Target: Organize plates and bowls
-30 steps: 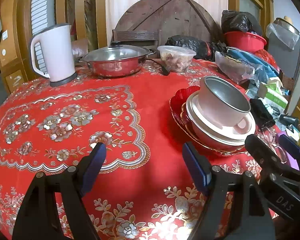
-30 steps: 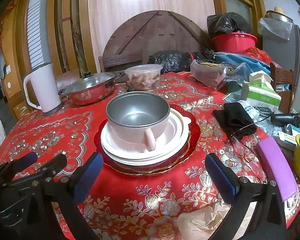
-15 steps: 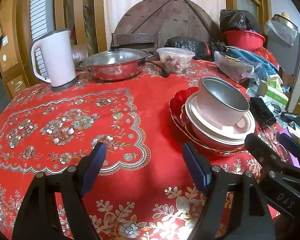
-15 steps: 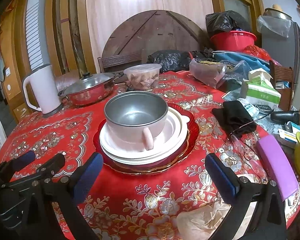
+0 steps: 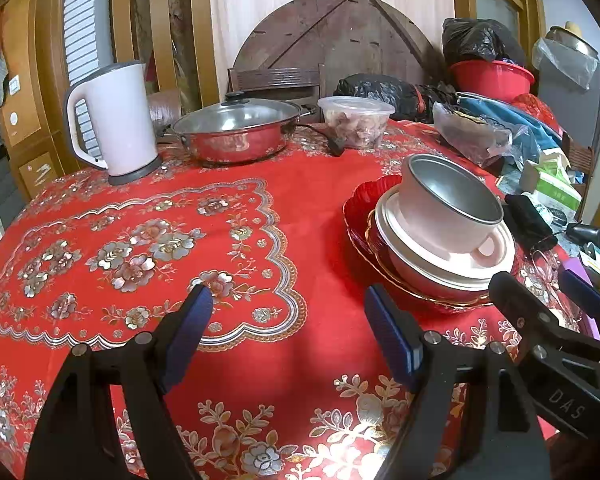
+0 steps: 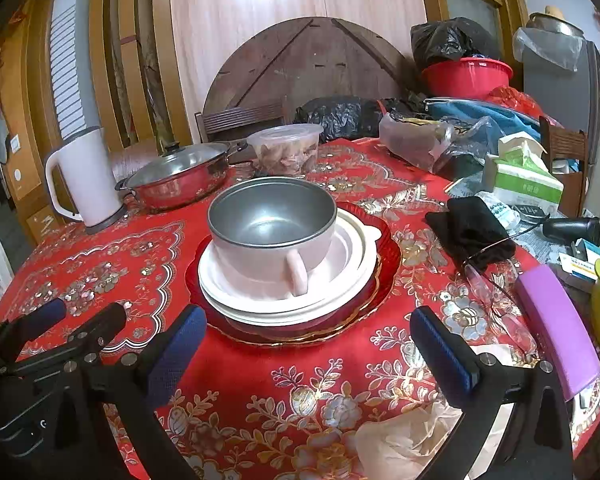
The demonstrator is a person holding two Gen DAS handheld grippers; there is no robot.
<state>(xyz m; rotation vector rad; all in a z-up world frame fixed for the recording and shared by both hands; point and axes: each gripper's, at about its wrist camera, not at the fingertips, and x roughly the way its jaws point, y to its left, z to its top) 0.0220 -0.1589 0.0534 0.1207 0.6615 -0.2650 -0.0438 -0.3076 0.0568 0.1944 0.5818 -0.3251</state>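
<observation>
A pink bowl with a steel inside and a side handle point(image 6: 272, 236) point(image 5: 448, 208) tops a stack: white lidded dish point(image 6: 340, 280) point(image 5: 432, 260) under it, red gold-rimmed plate point(image 6: 388, 264) point(image 5: 360, 208) at the bottom. The stack stands on the red flowered tablecloth. My right gripper point(image 6: 308, 344) is open, just short of the stack and facing it, nothing between its fingers. My left gripper point(image 5: 288, 324) is open over bare cloth, left of the stack. Each view shows the other gripper at its edge.
At the back stand a white kettle point(image 5: 112, 120), a lidded steel pan point(image 5: 236, 128) and a plastic food tub point(image 5: 356, 120). Bags, a tissue box point(image 6: 528, 180), a black pouch point(image 6: 472, 228), glasses and a purple case point(image 6: 556, 324) crowd the right side.
Both grippers have drifted slightly, so the views have shifted a little. The stack has not moved, and both grippers stay open.
</observation>
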